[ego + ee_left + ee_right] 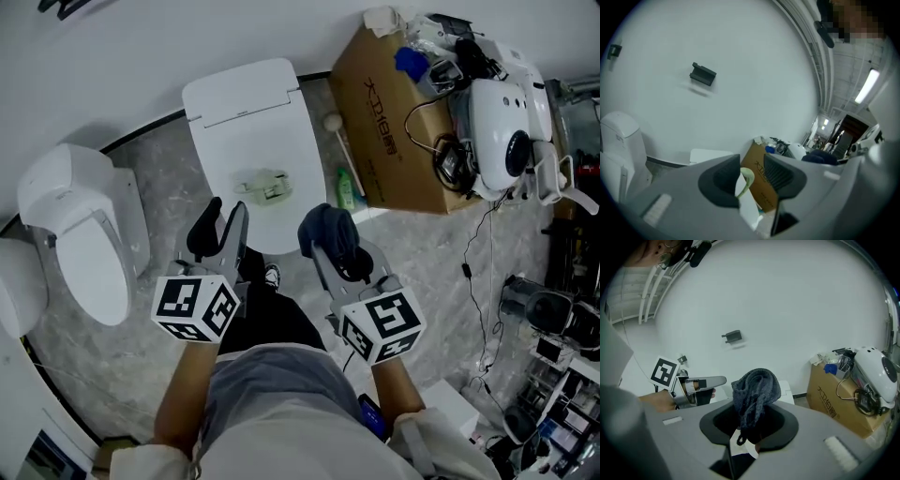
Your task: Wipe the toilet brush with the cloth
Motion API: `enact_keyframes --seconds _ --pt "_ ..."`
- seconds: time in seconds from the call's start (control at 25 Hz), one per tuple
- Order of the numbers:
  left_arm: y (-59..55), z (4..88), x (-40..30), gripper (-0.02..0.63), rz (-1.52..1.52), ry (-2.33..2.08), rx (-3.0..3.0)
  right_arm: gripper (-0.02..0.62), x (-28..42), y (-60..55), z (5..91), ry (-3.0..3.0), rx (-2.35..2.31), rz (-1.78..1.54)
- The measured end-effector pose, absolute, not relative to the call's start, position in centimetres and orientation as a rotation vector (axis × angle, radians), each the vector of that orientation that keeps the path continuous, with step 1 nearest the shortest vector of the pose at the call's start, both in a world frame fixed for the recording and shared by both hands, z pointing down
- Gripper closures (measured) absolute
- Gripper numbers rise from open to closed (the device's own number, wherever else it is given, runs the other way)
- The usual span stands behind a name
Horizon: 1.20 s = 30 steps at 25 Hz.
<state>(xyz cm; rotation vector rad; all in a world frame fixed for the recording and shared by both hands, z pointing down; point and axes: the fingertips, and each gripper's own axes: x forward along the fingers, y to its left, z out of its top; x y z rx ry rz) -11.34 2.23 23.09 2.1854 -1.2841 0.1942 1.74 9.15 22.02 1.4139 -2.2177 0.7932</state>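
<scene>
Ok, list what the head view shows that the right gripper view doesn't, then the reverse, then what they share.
Head view only: a pale green object, likely the toilet brush, lying on the closed toilet lid, a second toilet at left, and a green bottle beside the cardboard box. Right gripper view only: a black fixture on the wall. Both: the right gripper shut on the dark cloth, the left gripper, open, and that cardboard box.
</scene>
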Motion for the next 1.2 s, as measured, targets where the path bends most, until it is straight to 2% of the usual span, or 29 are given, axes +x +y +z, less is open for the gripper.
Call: enact_keyframes --seconds 0.64,1.2 --pt "-2.1 29.0 -10.3 0.606 0.221 -1.145 2.062 0.500 0.5 -1.7 23.9 -2.158 1.430 0.806" --pt "-1.8 30.0 -10.4 0.606 0.159 -1.234 1.990 0.500 -1.9 -7.5 29.9 -2.300 1.071 0.779"
